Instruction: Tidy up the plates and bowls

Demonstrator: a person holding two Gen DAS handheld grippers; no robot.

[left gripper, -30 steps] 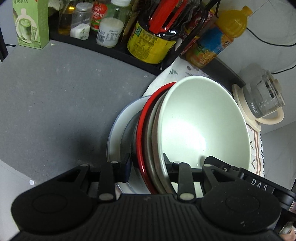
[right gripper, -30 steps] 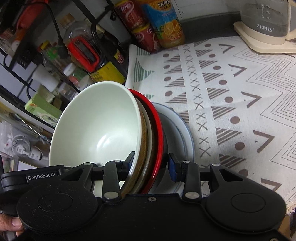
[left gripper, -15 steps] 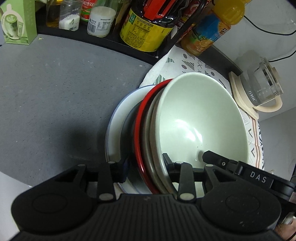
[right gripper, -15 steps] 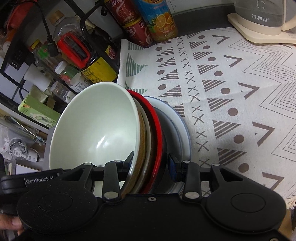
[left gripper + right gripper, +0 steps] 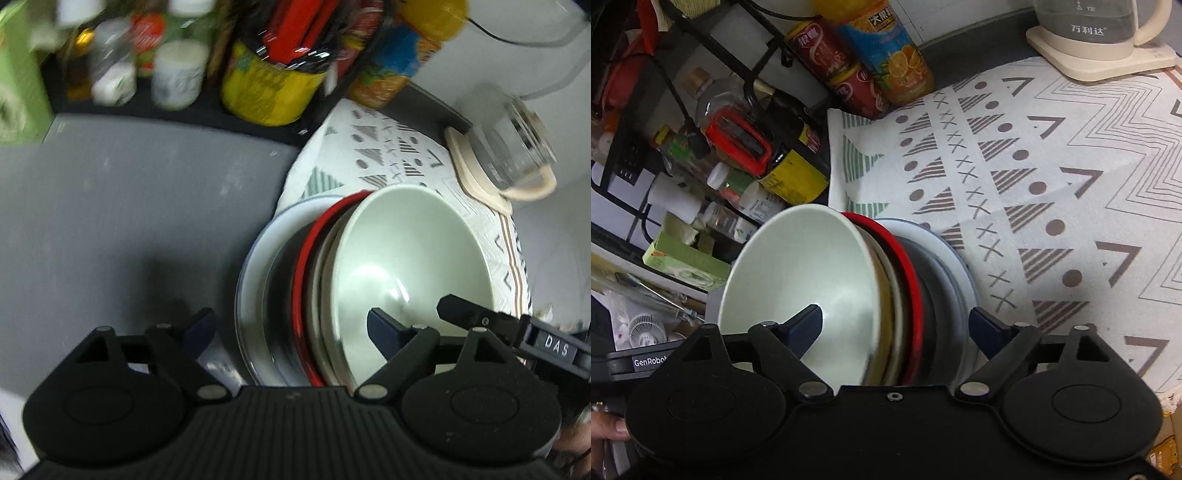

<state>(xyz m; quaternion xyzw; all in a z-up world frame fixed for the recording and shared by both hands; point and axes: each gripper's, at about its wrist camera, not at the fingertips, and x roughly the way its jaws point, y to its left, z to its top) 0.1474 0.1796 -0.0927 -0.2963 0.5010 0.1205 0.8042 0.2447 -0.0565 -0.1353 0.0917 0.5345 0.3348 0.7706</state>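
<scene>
A nested stack of dishes stands between my two grippers: a pale green bowl (image 5: 413, 258) on top, a beige bowl, a red-rimmed bowl (image 5: 301, 280) and a white plate (image 5: 255, 258) underneath. The stack also shows in the right wrist view, with the green bowl (image 5: 798, 277), the red bowl (image 5: 908, 291) and the plate (image 5: 955, 280). My left gripper (image 5: 291, 328) is open, its fingers spread wide on either side of the stack's rim. My right gripper (image 5: 897, 325) is open too, astride the opposite rim.
A patterned cloth (image 5: 1034, 166) covers the counter to the right, with a glass kettle (image 5: 1100, 33) at the back. A rack of bottles, cans and a yellow tin (image 5: 266, 92) lines the rear. A grey counter (image 5: 110, 221) lies to the left.
Both grippers were shut on the stack's rims and have now opened wide, letting go. The stack has come down toward the counter at the cloth's edge.
</scene>
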